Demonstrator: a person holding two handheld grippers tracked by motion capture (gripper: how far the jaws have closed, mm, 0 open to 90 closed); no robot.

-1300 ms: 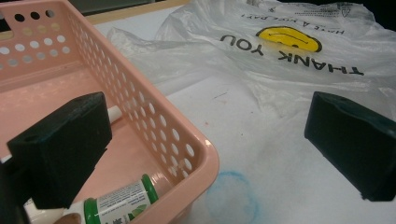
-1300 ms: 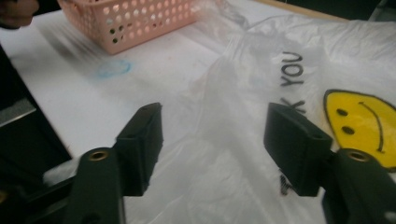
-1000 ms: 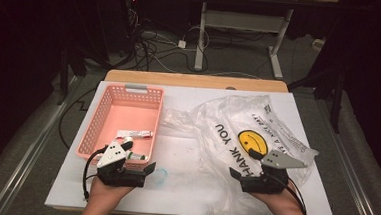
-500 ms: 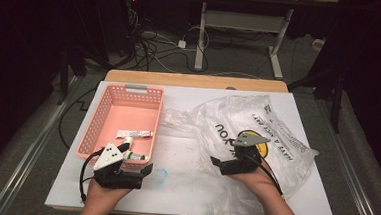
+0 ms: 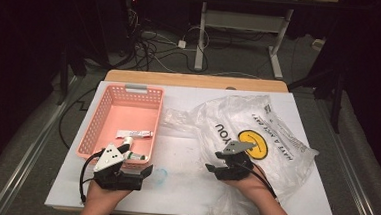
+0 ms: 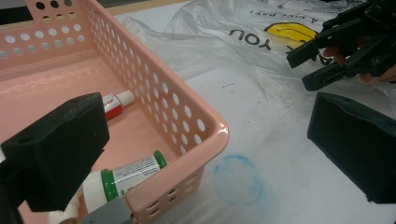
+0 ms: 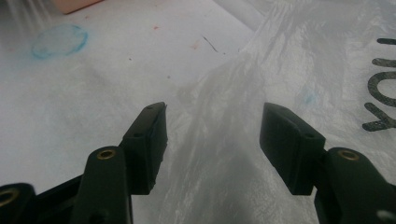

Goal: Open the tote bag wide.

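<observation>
Meanwhile the right hand-held gripper (image 7: 212,140) sat low over the clear plastic bag (image 5: 257,131), jaws apart, a fold of film between them, perhaps untouched. Left hand-held gripper (image 5: 147,172) gaped beside the pink basket (image 5: 94,131), straddling its near corner.

The left gripper (image 5: 144,171) is resting near the table's (image 5: 183,197) front edge, jaws spread wide. The right gripper (image 5: 211,167) is sitting right of it, pointing leftward, jaws parted.
</observation>
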